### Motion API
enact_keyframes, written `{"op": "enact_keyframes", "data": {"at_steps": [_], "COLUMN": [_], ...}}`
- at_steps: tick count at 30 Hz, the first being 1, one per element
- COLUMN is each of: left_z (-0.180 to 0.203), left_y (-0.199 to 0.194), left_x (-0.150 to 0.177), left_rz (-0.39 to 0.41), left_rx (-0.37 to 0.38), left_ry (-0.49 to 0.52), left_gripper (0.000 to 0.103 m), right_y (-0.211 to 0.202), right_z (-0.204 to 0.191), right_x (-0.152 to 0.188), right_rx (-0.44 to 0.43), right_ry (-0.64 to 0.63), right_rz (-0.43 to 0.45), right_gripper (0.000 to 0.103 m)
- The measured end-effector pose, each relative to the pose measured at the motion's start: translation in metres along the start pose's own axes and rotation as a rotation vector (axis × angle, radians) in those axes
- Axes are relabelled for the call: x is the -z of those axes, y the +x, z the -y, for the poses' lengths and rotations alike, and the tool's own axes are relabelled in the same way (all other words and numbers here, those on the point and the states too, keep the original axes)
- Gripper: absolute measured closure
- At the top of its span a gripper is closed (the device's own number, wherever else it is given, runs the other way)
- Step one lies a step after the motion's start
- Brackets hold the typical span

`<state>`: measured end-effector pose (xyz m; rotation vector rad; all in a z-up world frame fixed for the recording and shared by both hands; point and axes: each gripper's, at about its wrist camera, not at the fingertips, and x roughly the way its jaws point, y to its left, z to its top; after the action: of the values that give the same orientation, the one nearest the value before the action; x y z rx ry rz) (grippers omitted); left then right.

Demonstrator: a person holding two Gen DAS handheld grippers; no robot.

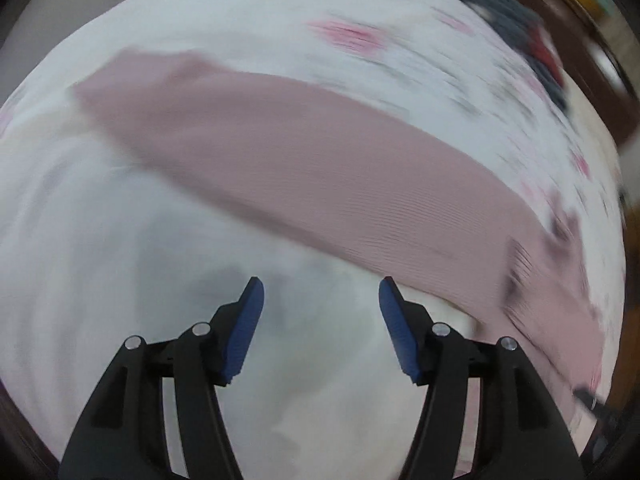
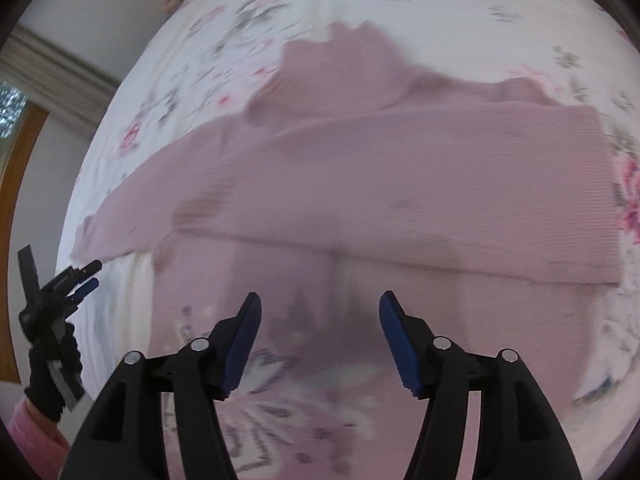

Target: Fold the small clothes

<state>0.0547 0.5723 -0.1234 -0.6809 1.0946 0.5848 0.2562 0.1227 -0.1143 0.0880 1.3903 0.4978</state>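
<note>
The left tongs [image 1: 321, 300] stand wide open and empty over bare white bedsheet [image 1: 100, 240], just short of the near edge of the garment [image 1: 320, 168]. Seen from the right wrist, they sit off the garment's left end, held by a gloved hand [image 2: 50, 372] with a pink sleeve [image 2: 34, 436] below it.

The garment is a dusty-pink ribbed knit, lying flat on the bed as a long band with one layer already lapped over another, its fold edge running straight across. It looks light, soft and limp, so it should drape and sag wherever it is lifted; a pinch at a corner or along the hem edge would likely hold best, since the ribbing gives some grip.

The right tongs [image 2: 320, 312] are also spread open, holding nothing, hovering above the lower pink panel just below that fold. Further right, the sheet's floral print shows. Both views are blurred.
</note>
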Motion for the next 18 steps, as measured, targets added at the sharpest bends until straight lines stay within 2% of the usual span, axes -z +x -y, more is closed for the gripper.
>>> {"op": "enact_keyframes", "data": {"at_steps": [3, 6, 9, 12, 17, 18], "left_z": [-0.065, -0.110, -0.133, -0.141, -0.150, -0.152], "left_y": [-0.005, -0.004, 0.001, 0.004, 0.012, 0.014], "left_x": [-0.026, -0.044, -0.058, -0.075, -0.096, -0.100], "left_rz": [0.055, 0.088, 0.110, 0.134, 0.131, 0.134], "left_rx": [-0.009, 0.004, 0.052, 0.079, 0.098, 0.102], "left_ry": [-0.161, -0.273, -0.342, -0.356, -0.387, -0.388], "left_gripper": [0.043, 0.043, 0.043, 0.043, 0.044, 0.052], "right_y": [0.014, 0.023, 0.029, 0.033, 0.040, 0.042], "right_z": [-0.020, -0.032, -0.040, -0.045, -0.046, -0.047], "right_x": [0.006, 0.013, 0.015, 0.015, 0.011, 0.010], "right_rx": [0.005, 0.011, 0.027, 0.041, 0.082, 0.085], "right_ry": [-0.020, -0.034, -0.047, -0.057, -0.072, -0.068], "right_rz": [-0.029, -0.048, -0.058, -0.066, -0.077, -0.080], "right_gripper": [0.041, 0.041, 0.041, 0.041, 0.041, 0.041]}}
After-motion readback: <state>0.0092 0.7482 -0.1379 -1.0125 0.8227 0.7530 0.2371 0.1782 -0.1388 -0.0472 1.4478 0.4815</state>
